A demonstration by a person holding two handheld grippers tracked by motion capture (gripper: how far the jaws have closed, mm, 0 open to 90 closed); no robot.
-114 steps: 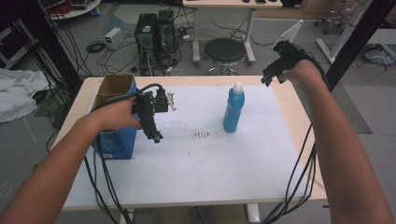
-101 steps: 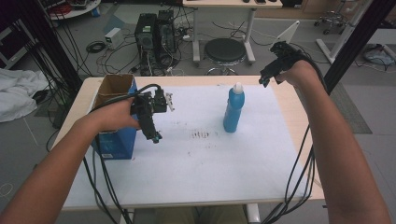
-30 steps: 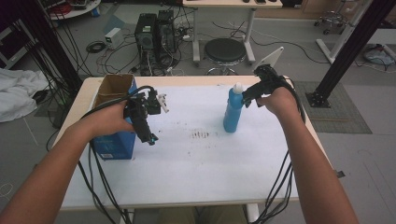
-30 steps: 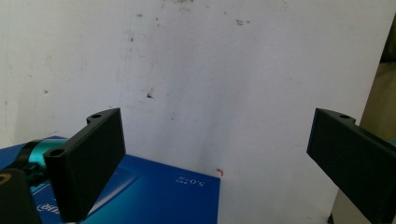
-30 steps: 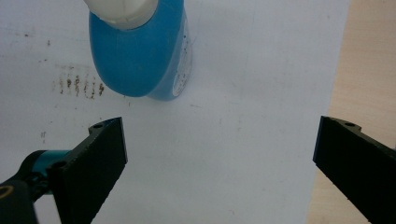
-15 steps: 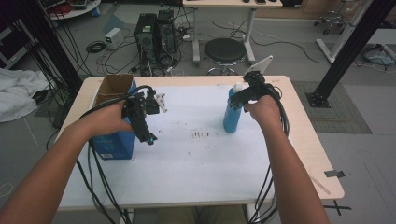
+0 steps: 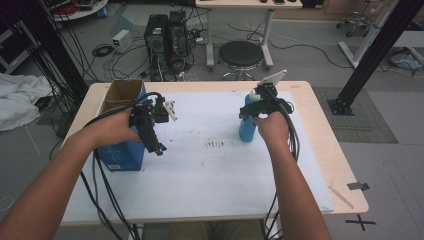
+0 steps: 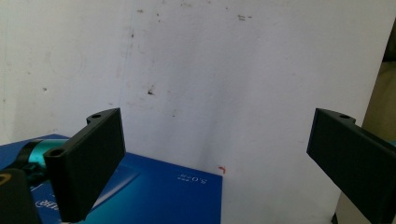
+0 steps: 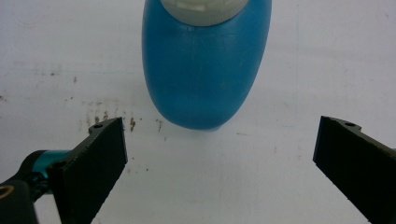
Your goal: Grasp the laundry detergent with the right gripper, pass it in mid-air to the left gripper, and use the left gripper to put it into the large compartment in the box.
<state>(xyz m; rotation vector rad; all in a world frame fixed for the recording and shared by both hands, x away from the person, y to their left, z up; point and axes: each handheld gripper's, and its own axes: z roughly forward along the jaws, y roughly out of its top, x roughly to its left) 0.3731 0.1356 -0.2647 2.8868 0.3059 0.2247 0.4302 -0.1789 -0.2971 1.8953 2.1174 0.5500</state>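
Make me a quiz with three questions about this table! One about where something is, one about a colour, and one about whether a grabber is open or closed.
1. Where does the open brown-topped blue cardboard box stand?
A. near the table's left edge
B. near the right edge
C. on the floor

2. What colour is the upright plastic bottle under its pale cap?
A. red
B. blue
C. green

3. How do the jaws of the right gripper stand?
A. clamped on the bottle
B. shut on nothing
C. wide apart

Answers:
1. A: the high view has the box by the left gripper, at the left side of the white-covered table.
2. B: the bottle's body is blue in both views of it.
3. C: the right gripper view shows a wide gap, and the bottle sits beyond the jaws, untouched.
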